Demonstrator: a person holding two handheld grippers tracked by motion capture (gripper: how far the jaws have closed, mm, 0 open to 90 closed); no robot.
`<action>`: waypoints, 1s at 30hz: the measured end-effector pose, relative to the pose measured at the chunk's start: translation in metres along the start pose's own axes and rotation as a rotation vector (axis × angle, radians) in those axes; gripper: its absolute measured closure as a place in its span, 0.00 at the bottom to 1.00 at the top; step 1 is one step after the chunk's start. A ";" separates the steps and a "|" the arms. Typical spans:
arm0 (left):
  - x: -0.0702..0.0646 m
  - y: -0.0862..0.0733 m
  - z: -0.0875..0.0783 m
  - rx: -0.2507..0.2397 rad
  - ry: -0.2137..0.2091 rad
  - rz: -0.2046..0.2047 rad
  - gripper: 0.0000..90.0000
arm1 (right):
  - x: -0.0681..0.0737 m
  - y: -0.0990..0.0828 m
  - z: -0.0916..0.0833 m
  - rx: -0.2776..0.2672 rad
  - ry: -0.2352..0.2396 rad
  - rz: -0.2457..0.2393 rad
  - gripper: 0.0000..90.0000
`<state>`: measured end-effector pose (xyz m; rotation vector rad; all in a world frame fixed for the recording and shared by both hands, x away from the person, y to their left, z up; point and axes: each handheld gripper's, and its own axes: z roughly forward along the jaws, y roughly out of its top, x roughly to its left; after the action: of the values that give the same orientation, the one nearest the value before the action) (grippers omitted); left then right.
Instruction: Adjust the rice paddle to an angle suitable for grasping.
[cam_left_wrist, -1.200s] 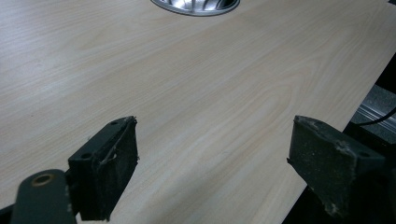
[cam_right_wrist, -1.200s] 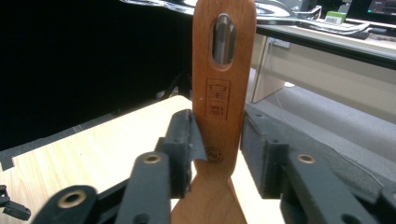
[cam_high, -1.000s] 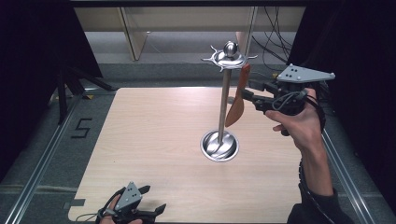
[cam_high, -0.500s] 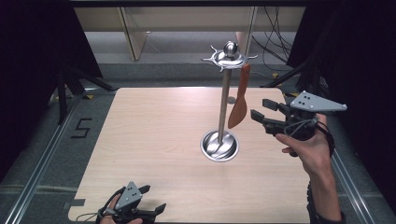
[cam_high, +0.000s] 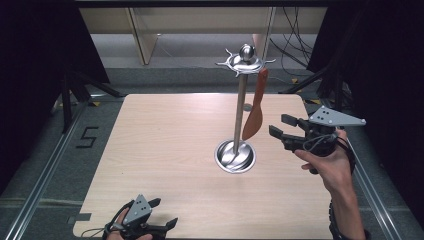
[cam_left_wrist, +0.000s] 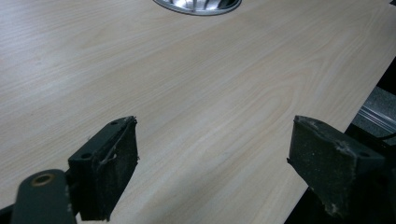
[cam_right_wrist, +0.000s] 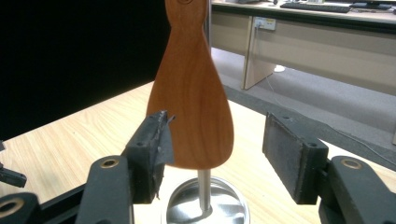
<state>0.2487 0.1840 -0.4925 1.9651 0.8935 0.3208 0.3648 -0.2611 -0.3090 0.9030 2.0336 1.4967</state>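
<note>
Up above, from the high view, a metal stand (cam_high: 240, 100) rises from its round base near the middle of the wooden surface (cam_high: 165, 150). A wooden spatula (cam_high: 255, 107) hangs from the hooked crown at the stand's top, blade downward, just to the right of the pole. The right tool (cam_high: 276, 126) is to the right of the stand, level with the spatula's blade and close beside it but apart from it; its jaws have just been opening and stand released, with nothing between them. A hand (cam_high: 330, 167) grips it from behind. The left tool (cam_high: 162, 212) sits well away from the stand, at the near edge of the surface, jaws spread and holding nothing.

Next, the left gripper view: the left tool's two black jaws stand wide apart over bare wood, and the rim of the stand's base (cam_left_wrist: 198, 5) shows at the far top edge.

Last, the right gripper view: the spatula's broad blade (cam_right_wrist: 191, 102) hangs straight ahead in front of the stand's pole, beyond the jaws and nearer the left one. The pads do not press on it. Below it lies the shiny base (cam_right_wrist: 205, 205).
</note>
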 end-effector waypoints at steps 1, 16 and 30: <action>0.000 0.000 0.000 -0.001 0.001 0.000 0.17 | 0.000 -0.001 0.001 -0.008 0.007 -0.003 0.46; -0.001 0.000 0.001 0.002 -0.001 -0.020 0.17 | 0.000 -0.014 0.003 0.020 0.016 0.019 0.44; -0.001 0.002 -0.001 -0.002 -0.005 0.011 0.17 | -0.003 -0.031 0.010 0.052 0.014 0.005 0.42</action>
<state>0.2482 0.1838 -0.4905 1.9682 0.8795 0.3234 0.3667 -0.2626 -0.3412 0.9213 2.0900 1.4633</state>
